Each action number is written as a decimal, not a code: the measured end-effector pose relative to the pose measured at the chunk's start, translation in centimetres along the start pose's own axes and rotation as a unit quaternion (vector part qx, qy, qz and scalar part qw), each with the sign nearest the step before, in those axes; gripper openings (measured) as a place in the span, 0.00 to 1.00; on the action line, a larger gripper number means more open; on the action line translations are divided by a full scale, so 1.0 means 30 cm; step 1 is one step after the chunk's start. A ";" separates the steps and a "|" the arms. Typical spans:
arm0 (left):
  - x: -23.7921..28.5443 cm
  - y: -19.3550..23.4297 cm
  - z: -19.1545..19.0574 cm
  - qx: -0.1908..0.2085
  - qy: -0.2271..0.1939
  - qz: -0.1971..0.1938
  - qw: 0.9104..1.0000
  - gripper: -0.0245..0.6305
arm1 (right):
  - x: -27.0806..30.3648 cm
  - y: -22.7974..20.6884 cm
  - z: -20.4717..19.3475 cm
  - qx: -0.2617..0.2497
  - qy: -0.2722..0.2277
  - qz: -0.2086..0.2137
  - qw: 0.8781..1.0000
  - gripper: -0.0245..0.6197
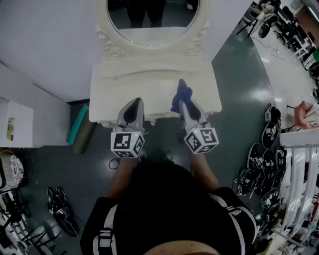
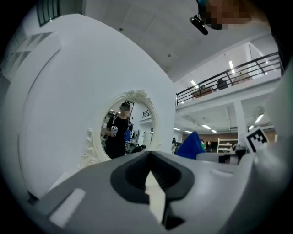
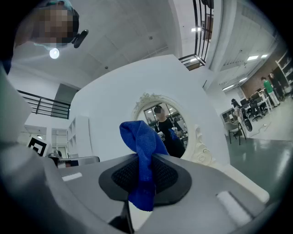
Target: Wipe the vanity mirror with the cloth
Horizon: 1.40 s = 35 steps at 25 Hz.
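Before one mirror [image 1: 152, 12]: right hand-held gripper [image 1: 183, 103] clamps one cloth [image 1: 183, 89]; left hand-held gripper [image 1: 135, 101] closed, empty.

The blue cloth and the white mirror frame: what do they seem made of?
The cloth looks like soft microfibre or terry: matte, fine nubby weave, folding limply. The mirror frame looks like painted wood or moulded resin, cream-white with carved scrolls; the pictures can't settle which.

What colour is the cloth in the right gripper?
Blue cloth, clearest in the right gripper view.
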State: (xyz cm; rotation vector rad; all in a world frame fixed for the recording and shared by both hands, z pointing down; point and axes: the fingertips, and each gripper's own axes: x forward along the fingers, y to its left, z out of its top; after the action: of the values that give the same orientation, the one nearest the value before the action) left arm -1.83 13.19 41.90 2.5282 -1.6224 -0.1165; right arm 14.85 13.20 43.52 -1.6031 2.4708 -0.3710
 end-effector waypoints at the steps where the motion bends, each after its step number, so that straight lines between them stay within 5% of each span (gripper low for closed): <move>1: 0.002 0.003 -0.002 0.000 0.001 0.000 1.000 0.05 | 0.004 0.000 -0.001 0.000 0.001 -0.001 1.000 0.14; 17: 0.017 0.113 0.023 0.005 -0.002 0.002 1.000 0.05 | 0.106 0.064 0.016 -0.014 -0.007 -0.001 1.000 0.15; 25: 0.005 0.246 0.045 0.002 0.006 -0.011 1.000 0.05 | 0.172 0.114 0.047 -0.012 -0.029 -0.033 0.999 0.15; 35: 0.164 0.238 0.092 0.007 -0.009 -0.045 0.999 0.05 | 0.297 0.036 0.139 -0.022 -0.058 -0.065 0.996 0.14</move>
State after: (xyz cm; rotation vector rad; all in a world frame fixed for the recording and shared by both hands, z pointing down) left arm -6.56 5.59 40.33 2.6181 -1.5212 -0.1382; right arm 11.46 5.00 39.13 -1.7545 2.3122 -0.2346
